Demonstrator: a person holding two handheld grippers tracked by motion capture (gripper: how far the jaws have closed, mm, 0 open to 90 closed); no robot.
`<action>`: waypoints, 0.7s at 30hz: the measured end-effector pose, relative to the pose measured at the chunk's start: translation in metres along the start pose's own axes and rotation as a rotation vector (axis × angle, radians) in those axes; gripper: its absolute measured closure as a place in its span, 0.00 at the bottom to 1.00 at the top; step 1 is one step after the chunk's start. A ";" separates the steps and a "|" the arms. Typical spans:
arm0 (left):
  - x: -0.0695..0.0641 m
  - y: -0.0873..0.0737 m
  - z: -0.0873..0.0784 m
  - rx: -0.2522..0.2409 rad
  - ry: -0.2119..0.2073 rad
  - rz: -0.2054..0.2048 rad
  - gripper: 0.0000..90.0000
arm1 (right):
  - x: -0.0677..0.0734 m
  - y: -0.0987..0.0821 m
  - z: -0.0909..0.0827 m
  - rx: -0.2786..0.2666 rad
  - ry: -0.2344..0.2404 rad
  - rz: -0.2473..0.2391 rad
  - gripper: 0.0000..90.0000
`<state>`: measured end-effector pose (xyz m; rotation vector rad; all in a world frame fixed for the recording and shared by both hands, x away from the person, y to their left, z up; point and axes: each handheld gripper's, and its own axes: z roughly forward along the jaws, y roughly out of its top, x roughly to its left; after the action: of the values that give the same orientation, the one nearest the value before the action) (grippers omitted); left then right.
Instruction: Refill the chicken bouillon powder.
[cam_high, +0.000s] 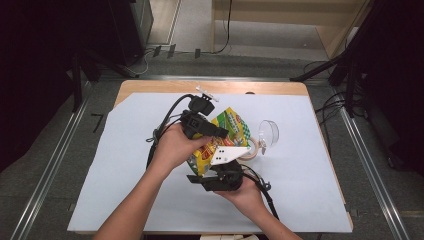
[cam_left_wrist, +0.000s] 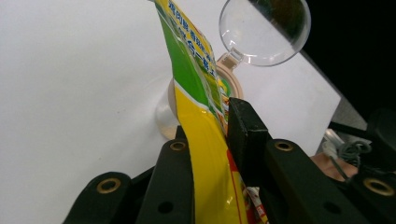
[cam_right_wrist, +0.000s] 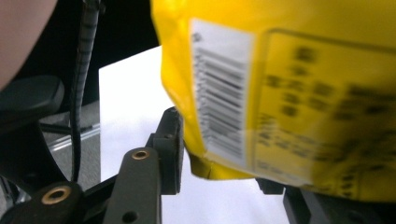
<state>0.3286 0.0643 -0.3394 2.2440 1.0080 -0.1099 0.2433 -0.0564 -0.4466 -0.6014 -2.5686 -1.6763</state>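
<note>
Left gripper view: left tongs (cam_left_wrist: 212, 140) nearly closed, jaws pinching the thin flat edge of a yellow-green pouch (cam_left_wrist: 205, 154), which rises between them toward 12 o'clock. Beyond the pouch, a clear jar (cam_left_wrist: 168, 116) standing on the white sheet (cam_left_wrist: 70, 93), its round clear lid (cam_left_wrist: 264, 32) flipped open at 1 o'clock.

Right gripper view: right tongs (cam_right_wrist: 224, 154) partly open around the pouch's (cam_right_wrist: 289, 70) fuller end; left jaw just beside the pouch's corner near the barcode, contact not clear; right jaw mostly hidden under the pouch, so a firm hold cannot be told. Pouch looming at 12 to 3 o'clock, blurred.

High view: both hands meeting mid-bench (cam_high: 150, 85), left tongs (cam_high: 220, 132) coming in from 10 o'clock, right tongs (cam_high: 212, 175) from 6 o'clock, pouch (cam_high: 232, 125) lifted between them off the sheet (cam_high: 125, 165). Jar (cam_high: 250, 147) just beside the pouch at 3 o'clock, touching or apart not clear, with the lid (cam_high: 268, 132) a little farther toward 3 o'clock.
</note>
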 end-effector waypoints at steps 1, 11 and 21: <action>-0.001 0.001 0.001 0.007 0.008 0.001 0.90 | 0.001 0.000 0.000 0.005 0.003 0.005 0.67; 0.007 0.013 0.000 0.040 0.004 -0.035 0.91 | -0.004 0.005 0.005 -0.006 -0.008 0.021 0.73; 0.002 0.024 0.003 0.076 0.008 -0.029 0.91 | -0.007 0.008 0.001 -0.048 0.017 0.028 0.74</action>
<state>0.3474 0.0523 -0.3296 2.3009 1.0575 -0.1541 0.2526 -0.0552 -0.4418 -0.6197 -2.5030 -1.7305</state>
